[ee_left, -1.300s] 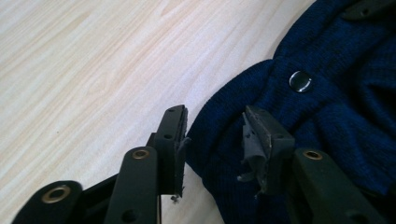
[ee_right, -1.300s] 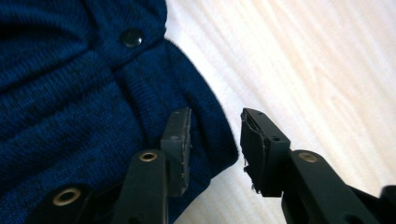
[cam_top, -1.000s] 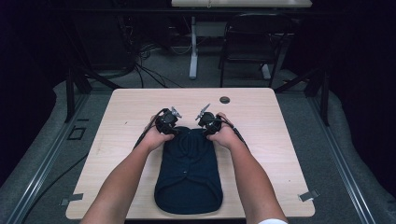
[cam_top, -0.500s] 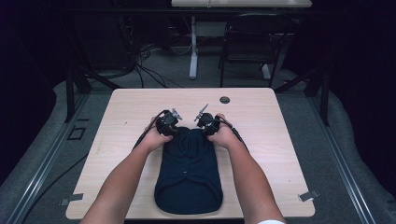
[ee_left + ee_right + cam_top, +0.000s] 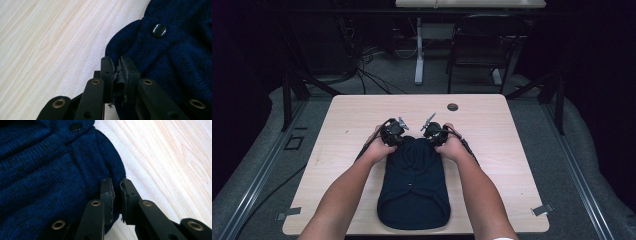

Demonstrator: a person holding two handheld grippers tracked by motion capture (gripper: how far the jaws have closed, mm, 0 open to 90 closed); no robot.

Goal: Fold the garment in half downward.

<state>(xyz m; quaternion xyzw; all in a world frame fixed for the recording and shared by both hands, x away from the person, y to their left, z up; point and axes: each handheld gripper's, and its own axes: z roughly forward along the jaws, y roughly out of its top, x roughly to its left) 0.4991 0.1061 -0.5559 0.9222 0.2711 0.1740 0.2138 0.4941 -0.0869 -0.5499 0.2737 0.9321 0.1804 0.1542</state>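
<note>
A dark navy knitted garment (image 5: 414, 185) lies folded on the light wooden table (image 5: 512, 150), its long side running away from the person. A dark button (image 5: 159, 30) sits near its far end, and it also shows in the right gripper view as the button (image 5: 75, 126). My left gripper (image 5: 398, 140) is at the far left corner. Its jaws (image 5: 117, 61) have just been closing and now pinch a fold of the knit. My right gripper (image 5: 432, 141) is at the far right corner. Its jaws (image 5: 117, 182) have also been closing, nearly together on the garment's edge.
A round dark grommet (image 5: 452, 107) is set in the table near its far edge. Tape marks (image 5: 542, 209) sit at the near corners. Beyond the table stand a chair (image 5: 482, 45) and a desk leg among floor cables. Bare wood flanks the garment on both sides.
</note>
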